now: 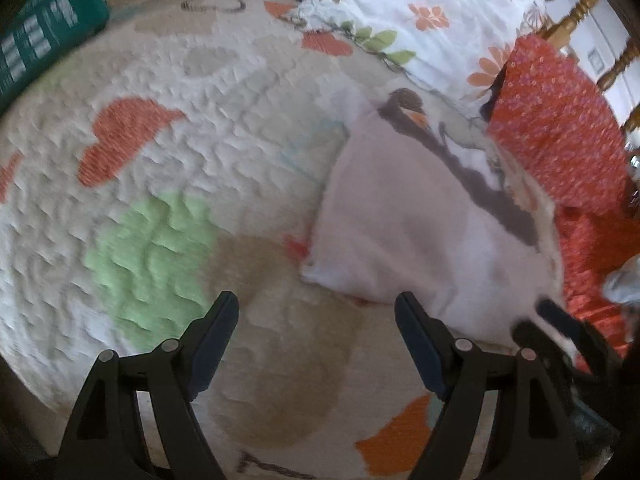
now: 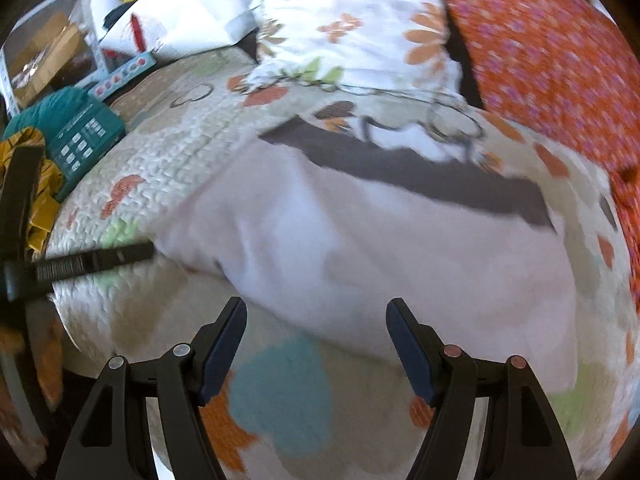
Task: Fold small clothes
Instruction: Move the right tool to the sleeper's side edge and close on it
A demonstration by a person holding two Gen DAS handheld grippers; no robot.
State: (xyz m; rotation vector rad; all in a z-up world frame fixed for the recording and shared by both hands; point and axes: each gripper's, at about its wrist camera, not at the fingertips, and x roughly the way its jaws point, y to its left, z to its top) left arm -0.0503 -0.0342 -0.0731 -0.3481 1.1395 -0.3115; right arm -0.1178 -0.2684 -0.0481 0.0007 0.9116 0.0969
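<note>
A pale lilac-white small garment (image 1: 416, 224) with a dark grey band along its far edge lies folded flat on a quilted bedspread (image 1: 192, 128). It also shows in the right wrist view (image 2: 384, 248). My left gripper (image 1: 316, 308) is open and empty, just left of the garment's near corner. My right gripper (image 2: 316, 312) is open and empty, at the garment's near edge. The right gripper shows at the right edge of the left wrist view (image 1: 552, 320). A finger of the left gripper shows at the left of the right wrist view (image 2: 96, 262).
A white floral pillow (image 1: 420, 12) and an orange patterned cushion (image 1: 560, 128) lie behind the garment. A teal package (image 2: 86, 140), yellow fabric (image 2: 40, 208) and a white bag (image 2: 180, 16) sit at the left. A wooden headboard (image 1: 576, 16) stands at the far right.
</note>
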